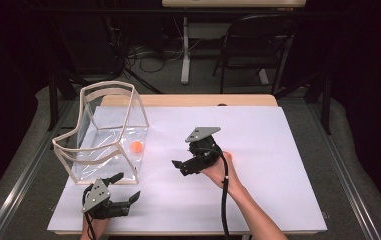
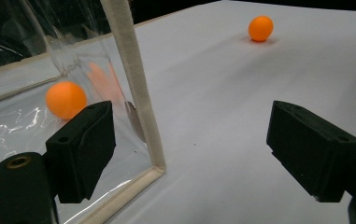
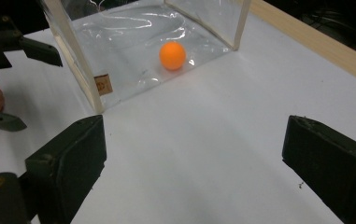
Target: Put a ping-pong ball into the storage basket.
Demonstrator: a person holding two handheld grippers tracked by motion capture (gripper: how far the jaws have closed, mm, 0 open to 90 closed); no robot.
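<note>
High view: the clear, floppy plastic bag (image 1: 109, 132) with its cream fabric edging lies on its side on the white surface (image 1: 278, 165), mouth gaping, probably to take balls. 1 smooth orange ball (image 1: 136, 146) sits inside it; another ball (image 2: 260, 28) rests well right of the bag. Both the left claw (image 1: 126, 187) and right claw (image 1: 179, 167) are released, empty.

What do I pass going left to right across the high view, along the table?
Clear bag with an orange ball inside → right gripper, jaws open → second ball just behind the right hand.
</note>
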